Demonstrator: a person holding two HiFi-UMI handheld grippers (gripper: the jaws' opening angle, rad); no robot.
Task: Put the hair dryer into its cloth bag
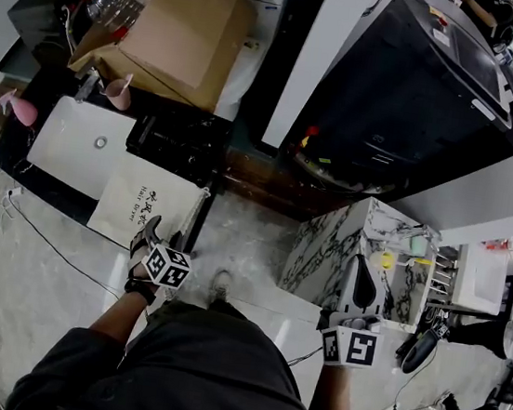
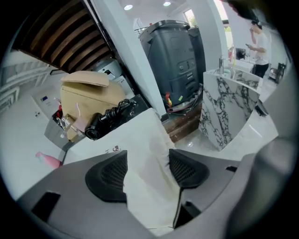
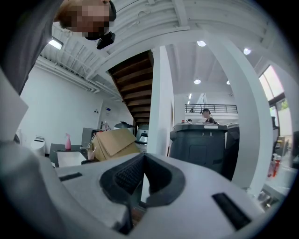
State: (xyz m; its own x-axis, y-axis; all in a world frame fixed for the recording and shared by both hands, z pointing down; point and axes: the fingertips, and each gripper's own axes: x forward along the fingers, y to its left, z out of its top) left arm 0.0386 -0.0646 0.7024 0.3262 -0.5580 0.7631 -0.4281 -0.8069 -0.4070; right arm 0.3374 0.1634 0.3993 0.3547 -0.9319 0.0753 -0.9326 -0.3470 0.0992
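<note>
A dark desk [image 1: 52, 88] fills the upper left of the head view, set on a pale marble floor [image 1: 243, 235]. It carries a cardboard box [image 1: 182, 25] at the back and a white panel [image 1: 77, 143] nearer the front. The black hair dryer [image 2: 100, 120] lies with its cord coiled just in front of the box. The cream cloth bag [image 1: 144, 202] lies flat at the desk's near edge, beside the hair dryer. The left gripper [image 2: 147, 168] tilts down over the bag's near corner, its fingers wide apart with the cloth between them. The right gripper [image 3: 140, 175] points level with its fingers together and empty, near a marble-patterned block [image 1: 326, 246]. Open floor separates desk and block; a white column [image 1: 328, 49] and a large black machine [image 1: 412, 89] stand beyond.
</note>
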